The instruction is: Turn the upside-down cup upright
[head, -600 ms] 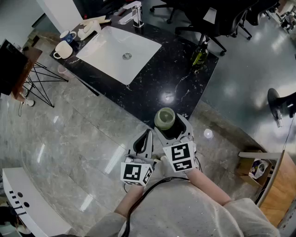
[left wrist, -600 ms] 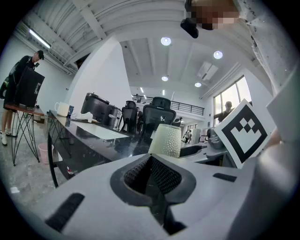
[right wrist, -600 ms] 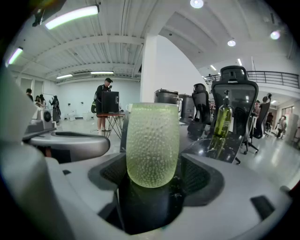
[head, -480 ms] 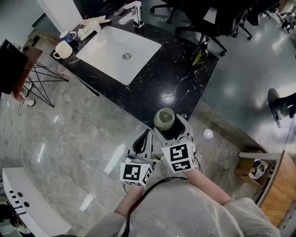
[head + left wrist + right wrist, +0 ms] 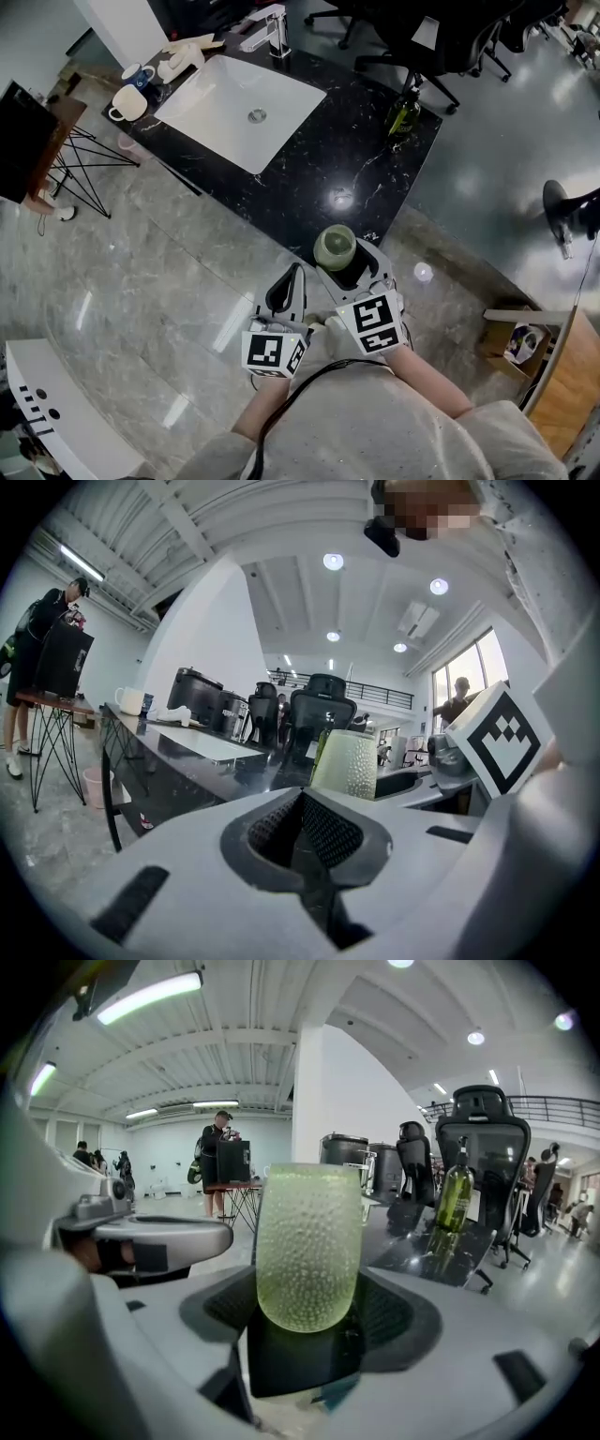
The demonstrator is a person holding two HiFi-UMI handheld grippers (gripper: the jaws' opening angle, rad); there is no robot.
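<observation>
A pale green, bumpy-walled cup [image 5: 335,246] hangs in the air just off the near edge of the black counter [image 5: 309,178], with my right gripper [image 5: 345,259] shut on it. In the right gripper view the cup [image 5: 307,1246] stands on end between the pads [image 5: 394,1312], rounded end nearest the gripper [image 5: 309,1309]. Whether its upper end is open is unclear. My left gripper [image 5: 290,280] hangs beside it on the left, jaws shut and empty. The left gripper view shows its pads [image 5: 323,832] meeting, and the cup [image 5: 349,763] just beyond them.
The counter holds a white sink [image 5: 225,112] with a faucet [image 5: 268,26], a green bottle [image 5: 405,110] at its right end and mugs [image 5: 130,97] at its left end. Office chairs [image 5: 441,42] stand behind it. A black stand [image 5: 28,141] is on the left.
The right gripper with the cup has drifted slightly back toward me and tilted a little. The left gripper has stayed in place.
</observation>
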